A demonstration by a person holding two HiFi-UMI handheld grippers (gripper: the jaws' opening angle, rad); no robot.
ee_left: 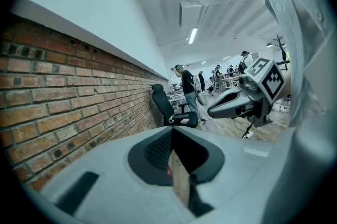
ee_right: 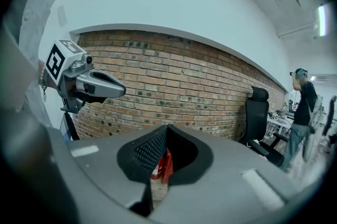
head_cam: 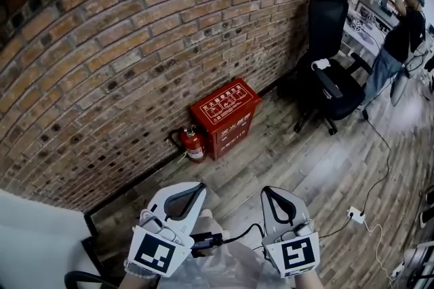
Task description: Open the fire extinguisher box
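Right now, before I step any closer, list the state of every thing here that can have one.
Red metal fire extinguisher box: lid closed.
Red fire extinguisher cylinder: upright beside the box, outside it.
Black office chair: upright, nobody seated.
Left gripper: jaws shut, nothing between them.
Right gripper: jaws shut, nothing between them.

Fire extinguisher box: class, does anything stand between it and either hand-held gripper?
Nothing visible does. Only bare wooden floor lies between the left hand-held gripper, the right hand-held gripper and the box. The fire extinguisher stands beside the box at the brick wall, off to one side.
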